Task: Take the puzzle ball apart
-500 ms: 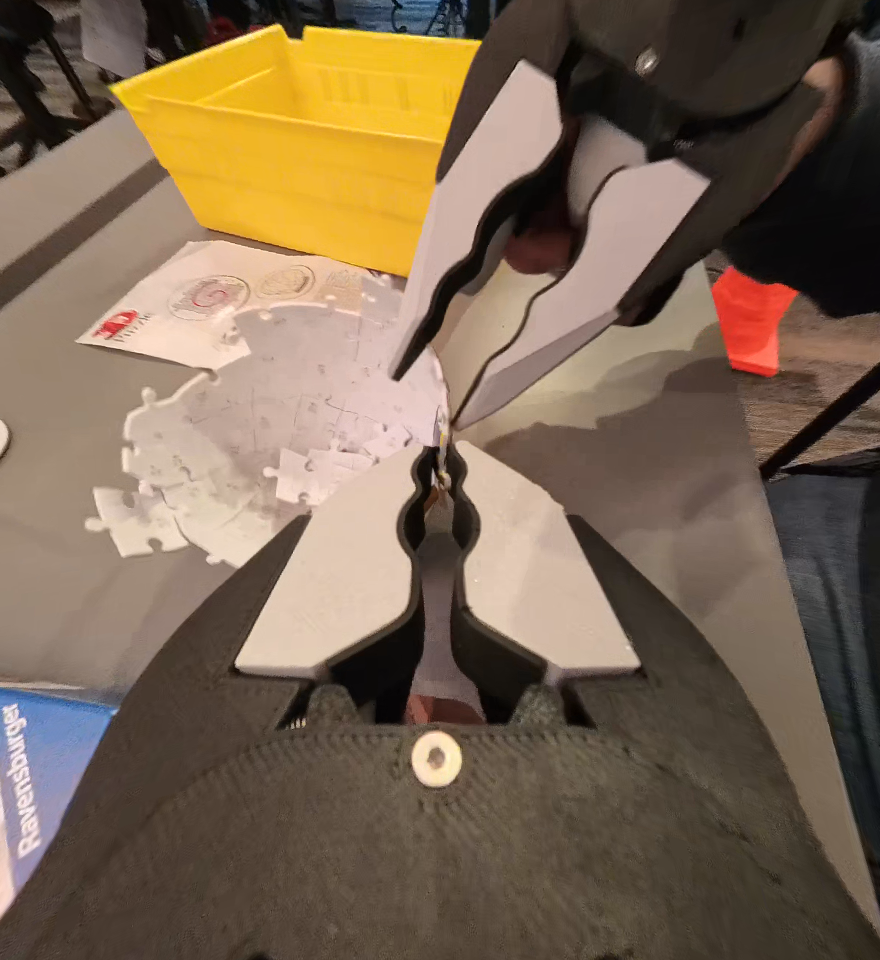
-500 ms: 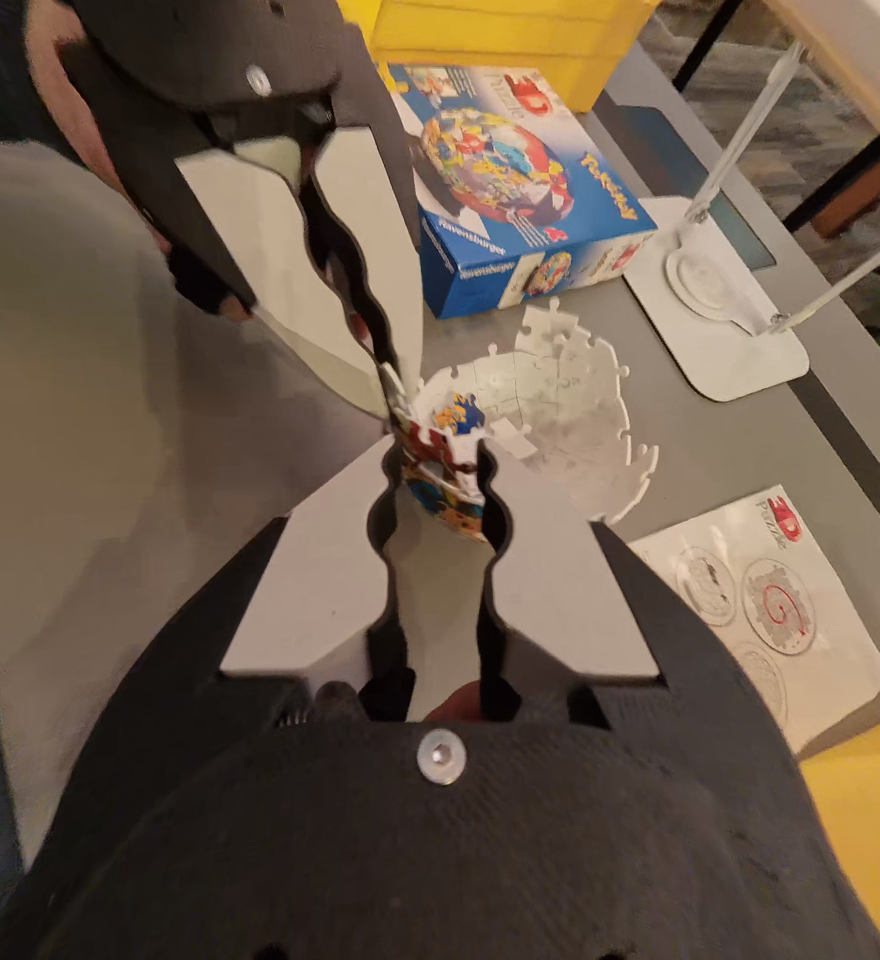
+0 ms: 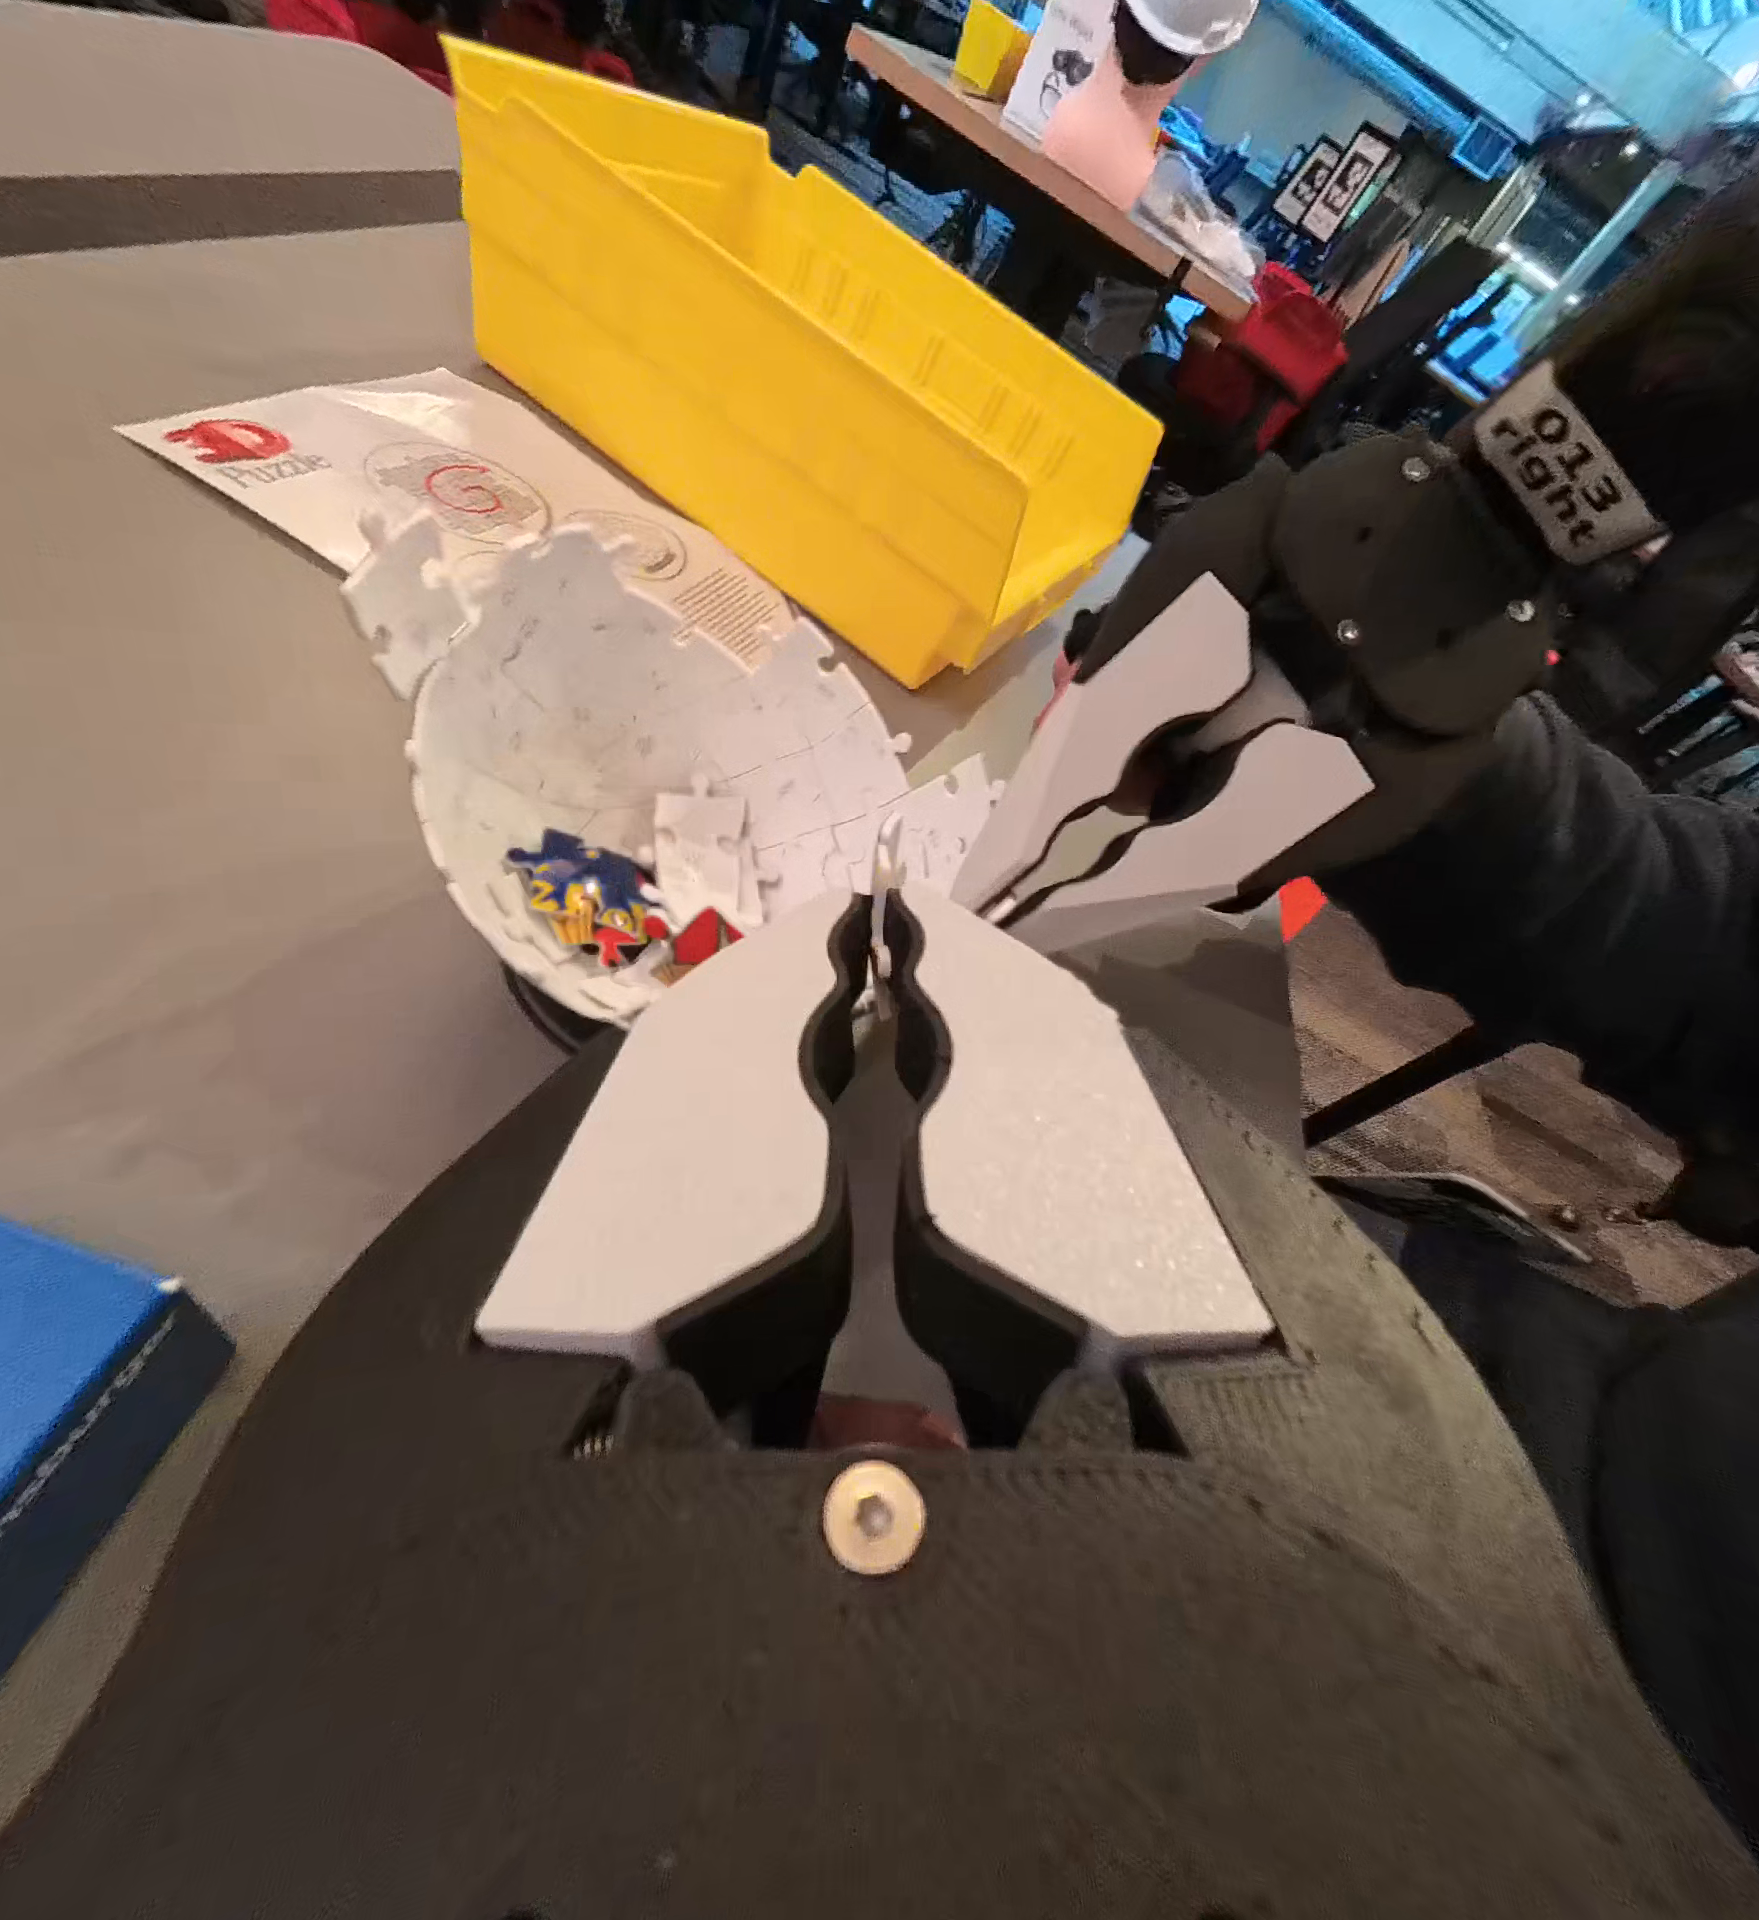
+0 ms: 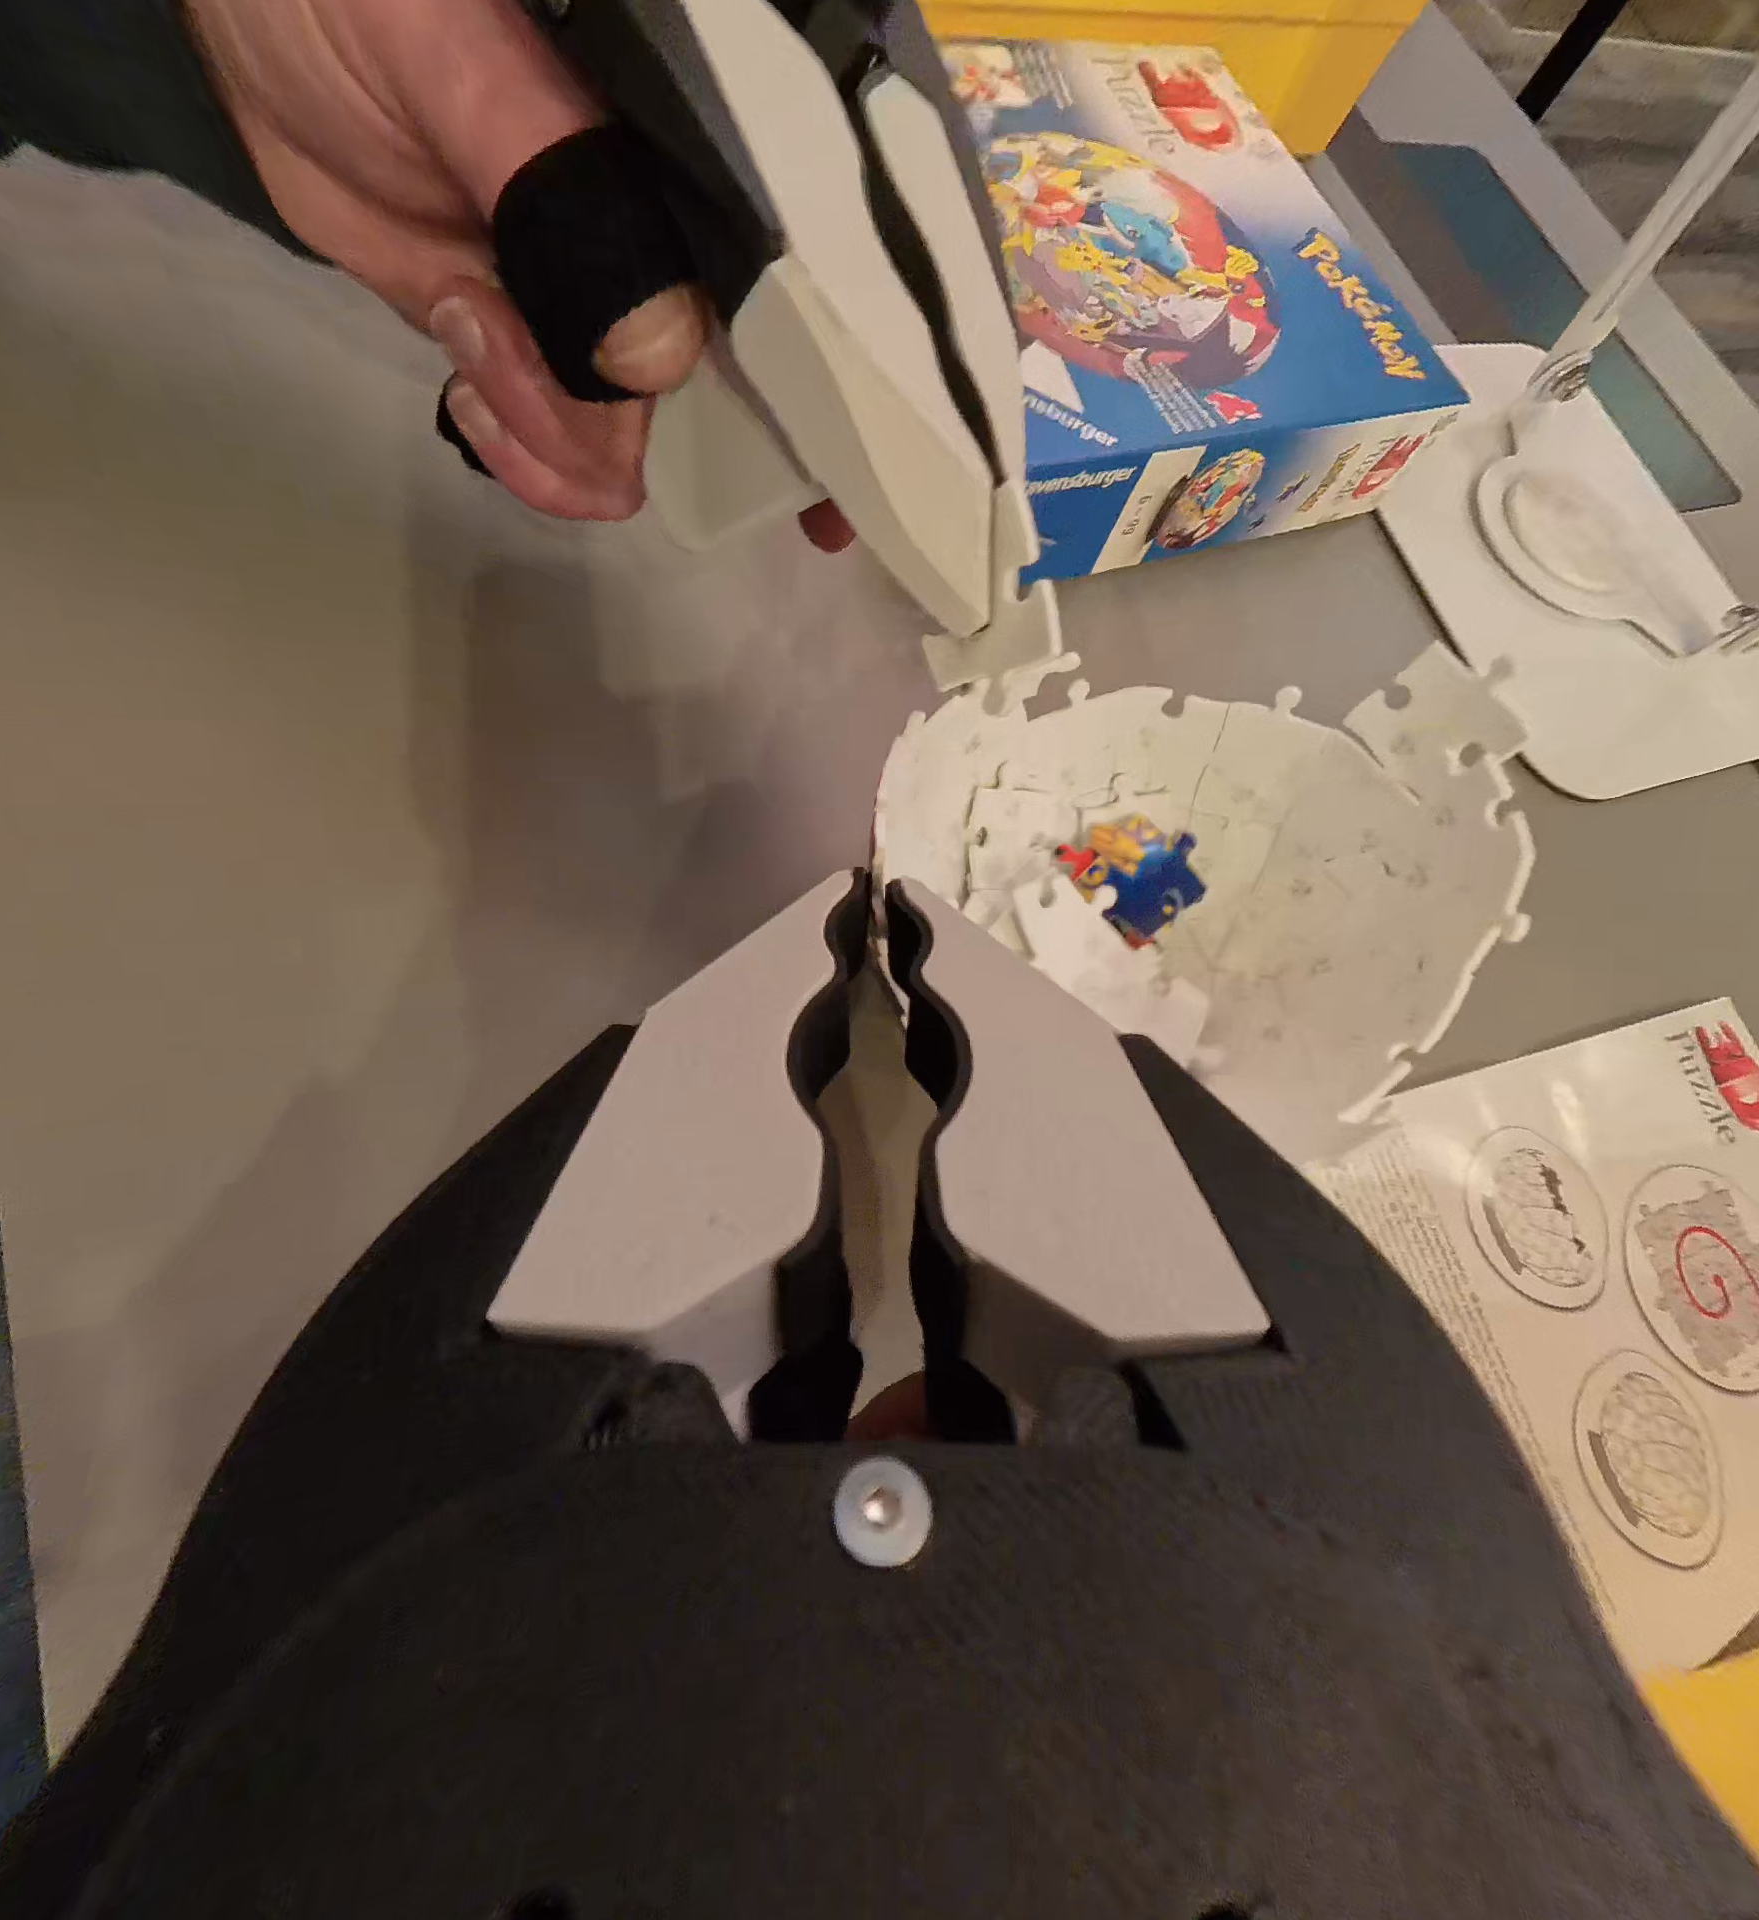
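The puzzle ball is an open half shell (image 3: 646, 717), white inside, lying on the grey table (image 3: 148, 831); it also shows in the right wrist view (image 4: 1301, 852). A few loose pieces, coloured (image 4: 1135, 873) and white, lie in it. My left gripper (image 3: 880, 920) is shut on a single white puzzle piece (image 3: 887, 852), seen flat in the right wrist view (image 4: 1005, 644), just off the shell's rim. My right gripper (image 4: 875, 894) is closed to a narrow gap at the shell's near rim and seems to pinch it. It shows side-on in the left wrist view (image 3: 1000, 909).
A yellow bin (image 3: 750, 395) stands behind the shell, with a printed instruction sheet (image 4: 1602, 1278) beside it. The blue puzzle box (image 4: 1197, 312) and a white stand base (image 4: 1623, 623) lie on the far side. The table edge (image 3: 1290, 1039) runs close on the right. Across from one pair of fingers to the other is roughly 5 cm.
My left gripper has pulled back from the shell's rim with a white piece in it. My right gripper's jaws have closed from a wider gap. Both views have swung.
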`<move>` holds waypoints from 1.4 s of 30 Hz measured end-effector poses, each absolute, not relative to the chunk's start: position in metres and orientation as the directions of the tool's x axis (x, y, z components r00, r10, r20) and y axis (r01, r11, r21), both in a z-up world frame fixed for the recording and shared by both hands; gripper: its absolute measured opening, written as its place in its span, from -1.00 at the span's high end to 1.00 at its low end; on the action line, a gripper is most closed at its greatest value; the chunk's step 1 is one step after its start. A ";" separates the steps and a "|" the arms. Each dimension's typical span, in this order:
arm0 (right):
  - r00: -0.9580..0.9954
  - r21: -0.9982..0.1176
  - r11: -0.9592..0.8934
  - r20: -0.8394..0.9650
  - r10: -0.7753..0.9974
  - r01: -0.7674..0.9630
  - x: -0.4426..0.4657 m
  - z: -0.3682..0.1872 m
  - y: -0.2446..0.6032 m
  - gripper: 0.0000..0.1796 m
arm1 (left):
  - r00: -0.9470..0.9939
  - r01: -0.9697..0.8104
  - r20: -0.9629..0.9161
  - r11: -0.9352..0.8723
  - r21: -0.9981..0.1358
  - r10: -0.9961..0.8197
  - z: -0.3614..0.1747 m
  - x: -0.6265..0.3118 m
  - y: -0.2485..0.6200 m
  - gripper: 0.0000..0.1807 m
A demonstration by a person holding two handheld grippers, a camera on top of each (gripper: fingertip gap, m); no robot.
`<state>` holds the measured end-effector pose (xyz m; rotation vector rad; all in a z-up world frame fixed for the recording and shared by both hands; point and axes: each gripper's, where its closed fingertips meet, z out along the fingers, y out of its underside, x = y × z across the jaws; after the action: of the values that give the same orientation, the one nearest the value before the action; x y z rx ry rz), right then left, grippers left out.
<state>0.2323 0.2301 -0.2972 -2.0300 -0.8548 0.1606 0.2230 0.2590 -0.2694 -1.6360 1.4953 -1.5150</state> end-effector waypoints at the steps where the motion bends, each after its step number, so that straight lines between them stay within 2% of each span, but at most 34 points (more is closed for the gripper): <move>1: 0.766 -0.812 -0.346 0.181 0.617 0.470 0.232 -0.290 0.231 0.96 | -0.202 -0.391 0.402 -0.303 -0.869 -0.893 -0.267 0.224 0.257 0.97; 3: 0.789 -0.867 -0.347 0.081 0.609 0.357 0.230 -0.273 0.233 0.68 | -0.226 -0.374 0.350 -0.251 -0.893 -0.909 -0.263 0.225 0.254 0.97; 4: 0.797 -0.881 -0.346 0.055 0.602 0.322 0.232 -0.267 0.234 0.67 | -0.251 -0.353 0.341 -0.242 -0.904 -0.906 -0.257 0.225 0.251 0.97; 8: 0.773 -0.933 -0.314 -0.066 0.631 0.177 0.223 -0.244 0.235 0.81 | -0.358 -0.295 0.269 -0.165 -0.941 -0.894 -0.239 0.227 0.231 0.97; 9: 0.756 -0.937 -0.312 -0.090 0.649 0.156 0.220 -0.240 0.233 0.90 | -0.373 -0.282 0.262 -0.160 -0.946 -0.890 -0.235 0.228 0.228 0.97; 12: 0.728 -0.945 -0.302 -0.120 0.675 0.124 0.219 -0.232 0.225 1.00 | -0.443 -0.274 0.278 -0.166 -0.947 -0.852 -0.228 0.225 0.222 0.95; 14: 0.764 -0.953 -0.277 -0.086 0.639 0.124 0.233 -0.222 0.223 1.00 | -0.429 -0.274 0.269 -0.159 -0.948 -0.862 -0.228 0.224 0.227 0.83; 16: 0.823 -0.953 -0.270 -0.040 0.567 0.140 0.263 -0.211 0.219 1.00 | -0.397 -0.286 0.215 -0.102 -0.953 -0.892 -0.235 0.223 0.236 0.74; 18: 0.906 -0.936 -0.305 0.032 0.422 0.175 0.313 -0.208 0.217 1.00 | -0.355 -0.314 0.097 0.021 -0.949 -0.930 -0.250 0.221 0.247 0.64; 22: 0.977 -0.855 -0.473 0.181 0.111 0.212 0.423 -0.223 0.197 1.00 | -0.370 -0.381 -0.140 0.287 -0.879 -0.919 -0.282 0.223 0.247 0.51; 25: 0.980 -0.791 -0.599 0.190 -0.050 0.123 0.478 -0.247 0.175 0.97 | -0.394 -0.413 -0.222 0.388 -0.824 -0.892 -0.301 0.227 0.240 0.60; 28: 0.971 -0.719 -0.693 0.201 -0.133 0.054 0.507 -0.273 0.157 0.58 | -0.391 -0.433 -0.206 0.376 -0.819 -0.897 -0.308 0.231 0.238 0.76; 31: 0.963 -0.739 -0.671 0.223 -0.151 0.066 0.510 -0.265 0.151 0.61 | -0.379 -0.446 -0.131 0.305 -0.841 -0.916 -0.307 0.231 0.237 0.92; 34: 0.970 -0.778 -0.611 0.234 -0.071 0.143 0.483 -0.245 0.156 0.72 | -0.360 -0.452 -0.034 0.206 -0.868 -0.932 -0.304 0.231 0.236 0.93; 36: 0.976 -0.831 -0.511 0.180 0.124 0.219 0.425 -0.228 0.168 0.79 | -0.355 -0.450 0.026 0.146 -0.881 -0.934 -0.301 0.232 0.236 0.94; 38: 0.935 -0.856 -0.438 0.133 0.328 0.275 0.356 -0.224 0.180 0.78 | -0.358 -0.452 0.090 0.088 -0.888 -0.929 -0.297 0.233 0.234 0.94; 42: 0.833 -0.799 -0.405 0.203 0.514 0.445 0.276 -0.257 0.208 0.75 | -0.369 -0.481 0.167 0.034 -0.876 -0.914 -0.296 0.236 0.229 0.96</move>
<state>0.2763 0.2084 -0.2567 -2.0567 -0.7031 0.0915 0.2356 0.2287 -0.2962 -1.4086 1.8738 -1.2918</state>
